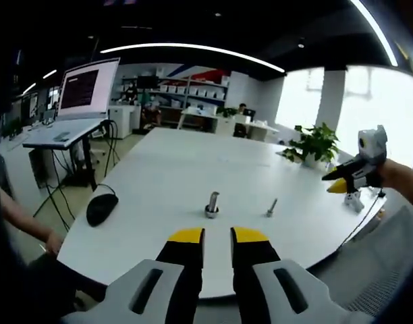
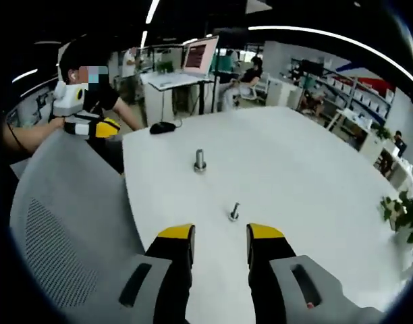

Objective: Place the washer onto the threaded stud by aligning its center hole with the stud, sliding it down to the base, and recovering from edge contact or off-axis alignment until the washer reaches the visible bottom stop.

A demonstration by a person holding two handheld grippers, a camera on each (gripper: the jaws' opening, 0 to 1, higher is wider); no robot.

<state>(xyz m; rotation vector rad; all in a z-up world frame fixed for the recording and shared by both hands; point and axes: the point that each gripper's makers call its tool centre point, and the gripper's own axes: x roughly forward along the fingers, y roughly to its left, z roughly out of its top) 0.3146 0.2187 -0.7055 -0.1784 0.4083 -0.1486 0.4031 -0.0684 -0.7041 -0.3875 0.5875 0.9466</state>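
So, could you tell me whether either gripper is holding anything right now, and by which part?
Nothing is held. The left gripper and right gripper are both open and empty above the table; the stud and bolt stand untouched.

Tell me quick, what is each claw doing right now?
Left claw: open, holding nothing, above the table's near edge.
Right claw: open, holding nothing, just short of the small stud.

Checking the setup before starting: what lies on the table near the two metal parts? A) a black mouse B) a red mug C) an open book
A: a black mouse lies on the white table, left of the two metal parts.
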